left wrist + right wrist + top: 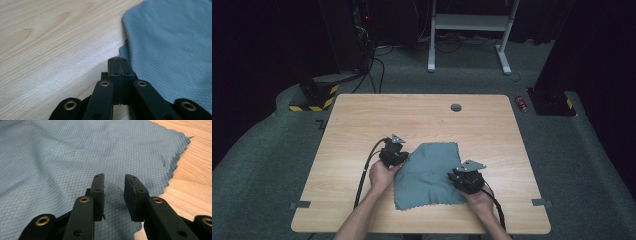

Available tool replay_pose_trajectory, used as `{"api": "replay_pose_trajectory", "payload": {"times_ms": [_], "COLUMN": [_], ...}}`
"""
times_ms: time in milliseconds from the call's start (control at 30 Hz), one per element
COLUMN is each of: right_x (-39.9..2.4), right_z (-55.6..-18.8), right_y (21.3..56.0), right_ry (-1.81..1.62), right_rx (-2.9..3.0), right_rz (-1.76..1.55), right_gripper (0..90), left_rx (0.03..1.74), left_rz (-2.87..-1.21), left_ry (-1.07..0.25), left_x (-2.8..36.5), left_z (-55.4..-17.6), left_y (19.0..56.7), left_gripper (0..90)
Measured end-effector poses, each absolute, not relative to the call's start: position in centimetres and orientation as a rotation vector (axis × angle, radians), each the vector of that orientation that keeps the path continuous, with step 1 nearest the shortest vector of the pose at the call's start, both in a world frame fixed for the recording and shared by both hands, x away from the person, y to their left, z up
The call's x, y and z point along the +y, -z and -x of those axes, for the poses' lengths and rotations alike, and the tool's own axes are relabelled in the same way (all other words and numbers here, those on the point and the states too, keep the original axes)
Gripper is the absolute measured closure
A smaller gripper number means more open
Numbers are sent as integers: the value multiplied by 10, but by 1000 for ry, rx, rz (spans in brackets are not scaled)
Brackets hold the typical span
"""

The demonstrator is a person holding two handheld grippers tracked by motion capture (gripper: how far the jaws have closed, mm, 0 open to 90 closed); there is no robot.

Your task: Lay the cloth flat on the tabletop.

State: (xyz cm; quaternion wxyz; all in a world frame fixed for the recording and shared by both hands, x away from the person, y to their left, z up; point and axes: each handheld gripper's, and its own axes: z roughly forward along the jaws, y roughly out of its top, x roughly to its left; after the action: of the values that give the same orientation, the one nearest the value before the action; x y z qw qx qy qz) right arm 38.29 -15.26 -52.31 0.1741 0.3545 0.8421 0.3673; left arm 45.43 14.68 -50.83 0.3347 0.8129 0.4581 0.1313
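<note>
Wooden table (362, 120): left tool (117, 61) clamps the grey cloth (429, 172) at its left edge; right tool (113, 185) hovers apart over the right side.

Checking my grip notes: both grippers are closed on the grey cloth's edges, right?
Not quite. Only the left gripper is closed on the grey cloth, pinching its edge. The right gripper view shows the right gripper with its fingers apart over the cloth.

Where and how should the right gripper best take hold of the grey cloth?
Probably the wavy right edge of the cloth, coming in low from the bare table. The cloth lies flat, so only its rim offers a lip. The right gripper hangs open above it.
</note>
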Motion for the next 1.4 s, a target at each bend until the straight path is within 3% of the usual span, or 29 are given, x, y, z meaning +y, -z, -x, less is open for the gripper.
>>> {"api": "replay_pose_trajectory", "payload": {"times_ms": [367, 633, 733, 833, 933, 1033, 1200, 1400], "right_x": [-153, -153, -153, -153, -154, -161, -174, -167], "right_z": [-383, -383, -383, -383, -384, -383, -381, -381], "right_y": [523, 523, 523, 523, 523, 517, 506, 515], "right_ry": [-1042, -1043, -1042, -1048, -1065, -1091, -1114, -1017], "right_rx": [2388, 2388, 2388, 2391, 2401, 2379, 2362, 2448], "right_rz": [-1009, -1012, -1012, -1014, -1027, -1073, -1096, -1049], "right_gripper": [696, 695, 694, 673, 636, 641, 745, 810], "left_rx": [1205, 1258, 1260, 1249, 1197, 1140, 1074, 1030], "left_rz": [-2114, -2147, -2148, -2144, -2168, -2194, -2201, -2234], "left_ry": [-469, -529, -506, -509, -509, -490, -407, -381], "left_x": [163, 163, 160, 158, 157, 156, 153, 147], "left_z": [-471, -485, -481, -469, -448, -421, -381, -352], "left_y": [475, 484, 488, 486, 485, 486, 490, 502], "left_gripper": [900, 893, 789, 655, 594, 573, 569, 573]}}
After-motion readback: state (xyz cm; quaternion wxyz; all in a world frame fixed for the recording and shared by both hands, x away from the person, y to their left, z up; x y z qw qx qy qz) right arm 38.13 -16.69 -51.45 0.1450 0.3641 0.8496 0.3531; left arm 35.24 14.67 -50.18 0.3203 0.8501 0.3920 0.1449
